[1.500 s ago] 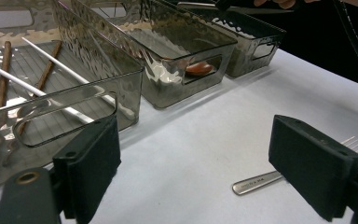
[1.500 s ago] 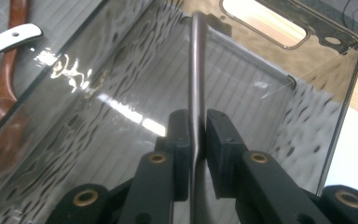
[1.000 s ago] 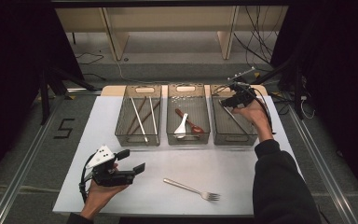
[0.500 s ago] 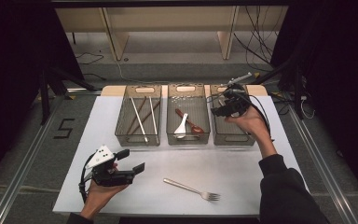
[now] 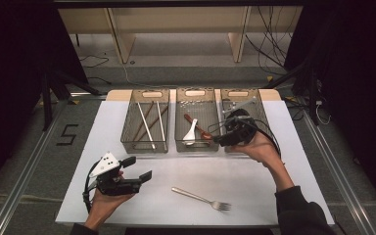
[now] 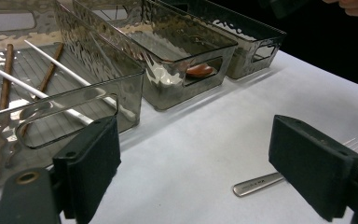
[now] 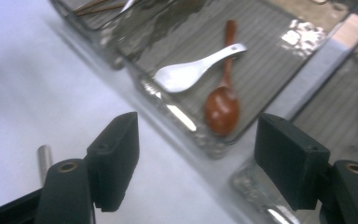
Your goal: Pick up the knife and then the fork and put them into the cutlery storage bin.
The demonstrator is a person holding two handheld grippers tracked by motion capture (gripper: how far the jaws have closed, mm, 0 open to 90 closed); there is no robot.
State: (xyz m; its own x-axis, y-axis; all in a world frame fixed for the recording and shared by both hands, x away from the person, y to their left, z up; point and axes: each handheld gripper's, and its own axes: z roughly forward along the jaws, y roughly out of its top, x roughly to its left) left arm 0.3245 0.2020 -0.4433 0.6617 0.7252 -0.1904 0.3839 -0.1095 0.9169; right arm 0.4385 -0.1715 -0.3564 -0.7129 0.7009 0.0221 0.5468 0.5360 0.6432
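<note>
A metal fork [image 5: 200, 198] lies on the white table near the front edge; its handle [image 6: 258, 183] shows past my left gripper's jaws. My left gripper [image 5: 138, 168] rests at the front left, open and empty [image 6: 200, 158], pointing toward the bins. My right gripper [image 5: 221, 136] hovers over the near ends of the middle and right bins. Its jaws have just been opening and stand wide with nothing between them [image 7: 199, 140]. Below it lie a white spoon [image 7: 191, 70] and a brown spoon [image 7: 223, 105] in the middle bin [image 5: 194, 145].
Three clear bins stand in a row at the back of the table. The left bin [image 5: 144, 147] holds white and brown chopsticks [image 5: 147, 125]. The right bin [image 5: 267, 110] holds a metal utensil [image 5: 240, 104]. Table edges and dark surroundings lie on both sides.
My right gripper has come from the far end of the right bin toward the front and left, to the bins' near ends. The left gripper and the fork have stayed put.
</note>
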